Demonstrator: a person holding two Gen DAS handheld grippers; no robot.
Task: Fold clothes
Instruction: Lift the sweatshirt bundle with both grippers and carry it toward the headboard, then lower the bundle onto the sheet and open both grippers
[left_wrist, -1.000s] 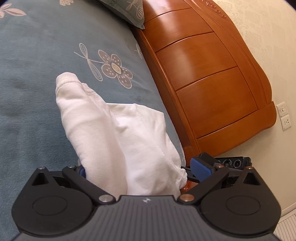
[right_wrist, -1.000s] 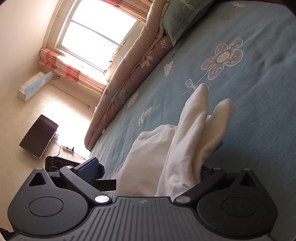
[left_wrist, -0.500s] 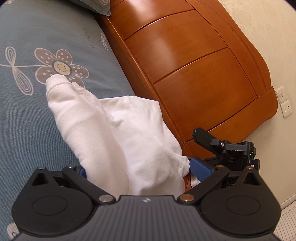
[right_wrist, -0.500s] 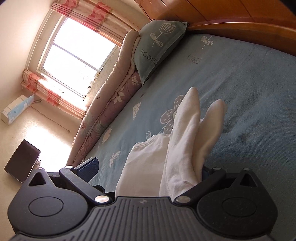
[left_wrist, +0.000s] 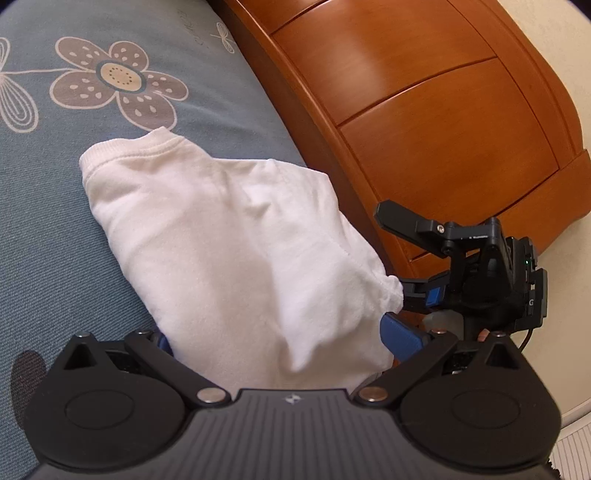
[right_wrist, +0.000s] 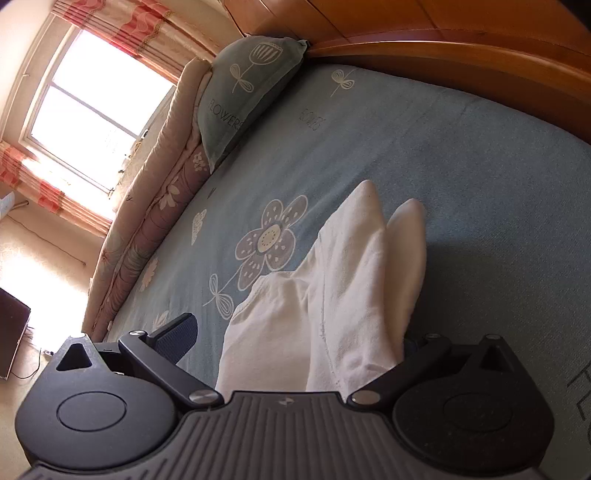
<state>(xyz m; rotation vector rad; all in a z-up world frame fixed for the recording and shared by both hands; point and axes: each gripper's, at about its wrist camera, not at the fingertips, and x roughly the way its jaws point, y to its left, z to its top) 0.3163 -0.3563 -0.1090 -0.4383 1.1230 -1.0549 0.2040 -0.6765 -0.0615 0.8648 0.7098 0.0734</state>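
A folded white garment (left_wrist: 236, 251) lies over the blue flowered bedspread (left_wrist: 55, 221), its ribbed hem pointing away from me. It fills the gap between the wide-spread fingers of my left gripper (left_wrist: 282, 338), which stands open. The right gripper (left_wrist: 397, 254) shows at the garment's right corner, one finger raised and the other at the cloth's edge. In the right wrist view the garment (right_wrist: 332, 302) leans against the right-hand finger of my open right gripper (right_wrist: 295, 339). There its left finger (right_wrist: 177, 336) is bare, with a gap to the cloth. Two rolled ends point forward.
A tall orange wooden headboard (left_wrist: 424, 122) runs close along the garment's right side. A blue pillow (right_wrist: 243, 96) and a rolled quilt (right_wrist: 159, 206) lie along the bed's far side under a bright window (right_wrist: 85, 110). Open bedspread (right_wrist: 424, 147) stretches ahead.
Both grippers moved with the garment toward the headboard end of the bed. The right gripper came into the left wrist view. The garment kept its place between the fingers.
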